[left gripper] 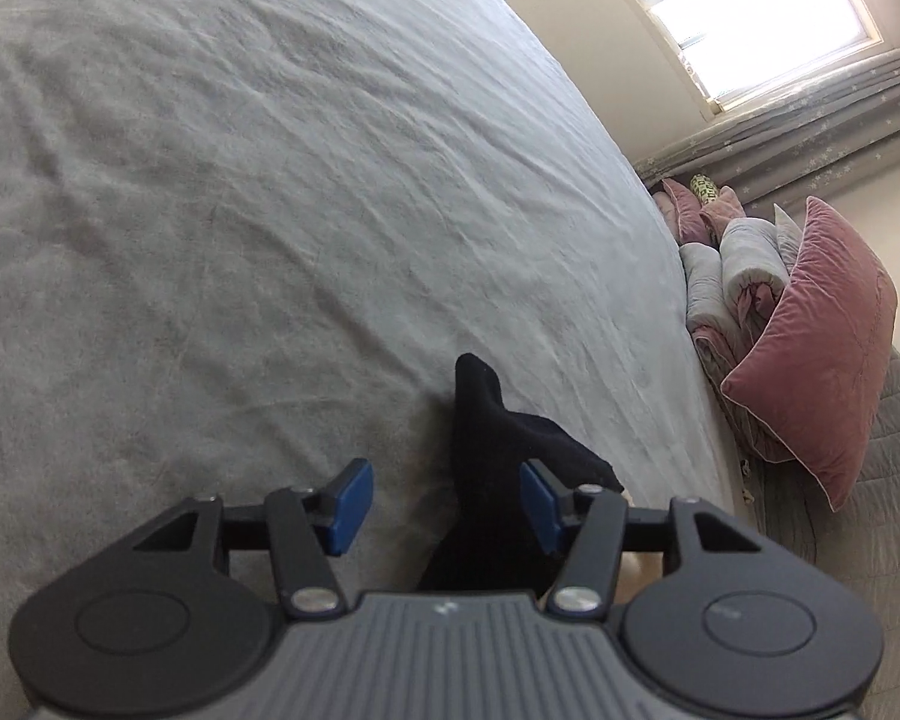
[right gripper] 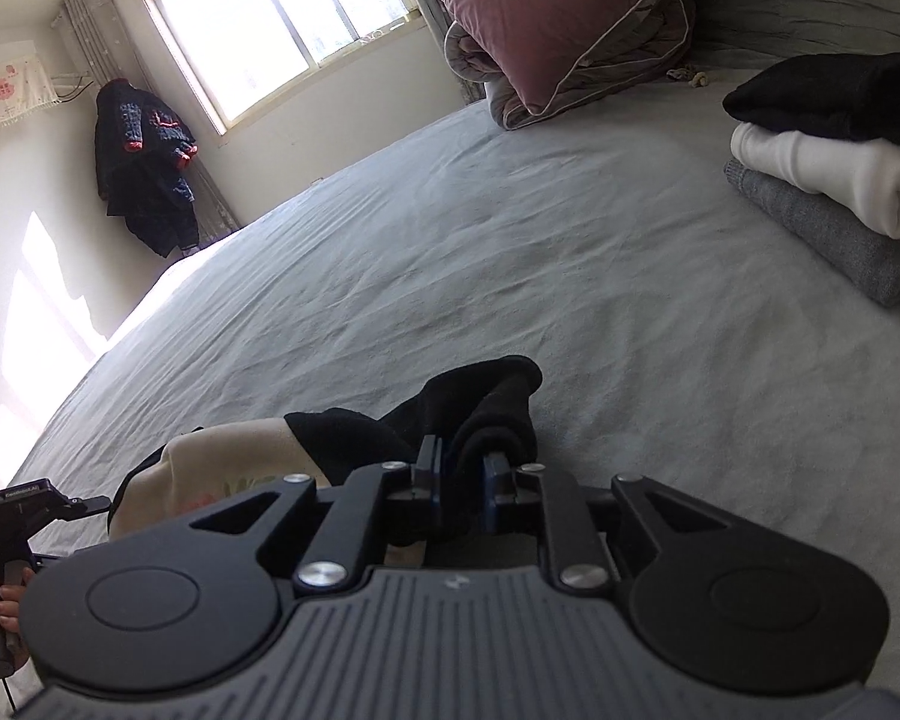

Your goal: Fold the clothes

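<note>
Right gripper point(right gripper: 463, 474): clamped on black garment point(right gripper: 486, 402), bunched ahead on bed point(right gripper: 510, 240). Left gripper point(left gripper: 444, 504): jaws apart, same garment point(left gripper: 498, 450) between, unpinched. Writing: wall banner point(right gripper: 6, 90) upper left, illegible.

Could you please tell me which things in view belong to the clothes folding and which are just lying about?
Part of the job:
black garment
cream garment
folded stack
left gripper
right gripper

Just lying about:
pink pillow
rolled bedding
hanging dark clothes
curtain
</note>
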### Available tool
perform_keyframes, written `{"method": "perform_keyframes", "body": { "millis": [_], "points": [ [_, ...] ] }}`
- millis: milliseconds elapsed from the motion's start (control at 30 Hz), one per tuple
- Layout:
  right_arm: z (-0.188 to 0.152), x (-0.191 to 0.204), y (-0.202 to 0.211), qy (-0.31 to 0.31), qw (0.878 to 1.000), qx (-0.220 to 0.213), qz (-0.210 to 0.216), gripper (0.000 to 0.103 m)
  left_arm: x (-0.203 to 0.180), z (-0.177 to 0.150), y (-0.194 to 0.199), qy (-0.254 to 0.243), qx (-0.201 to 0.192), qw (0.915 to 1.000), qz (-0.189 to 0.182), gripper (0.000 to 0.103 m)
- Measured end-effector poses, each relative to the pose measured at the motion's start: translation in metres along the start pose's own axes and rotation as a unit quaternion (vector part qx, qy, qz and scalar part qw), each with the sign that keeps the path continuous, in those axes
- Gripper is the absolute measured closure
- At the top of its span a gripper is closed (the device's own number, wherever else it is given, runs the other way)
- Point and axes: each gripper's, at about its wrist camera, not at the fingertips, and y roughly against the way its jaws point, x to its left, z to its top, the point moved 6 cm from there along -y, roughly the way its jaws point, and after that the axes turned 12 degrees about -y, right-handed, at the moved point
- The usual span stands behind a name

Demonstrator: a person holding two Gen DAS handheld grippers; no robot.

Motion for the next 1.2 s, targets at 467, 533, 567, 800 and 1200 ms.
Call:
{"method": "perform_keyframes", "body": {
  "millis": [467,533,567,800,1200],
  "points": [
    [0.006,0.01,-0.028,-0.001,1.0,0.014,0.008,0.083,-0.038,-0.021,-0.025,-0.028,-0.017,0.9985,-0.044,0.085],
    [0.011,0.02,-0.026,0.018,1.0,-0.008,0.009,0.088,-0.052,-0.013,-0.009,-0.062,-0.058,0.9959,-0.03,0.085],
    [0.015,0.026,-0.024,0.026,0.999,-0.024,0.015,0.089,-0.06,-0.009,0.0,-0.083,-0.08,0.9931,-0.022,0.085],
    [0.037,0.069,0.001,0.04,0.989,-0.127,0.065,0.092,-0.11,0.013,0.064,-0.232,-0.235,0.9433,0.037,0.086],
    [0.047,0.102,-0.011,0.13,0.966,-0.215,0.057,0.092,-0.109,0.04,0.064,-0.288,-0.309,0.901,0.098,0.086]
  ]
}}
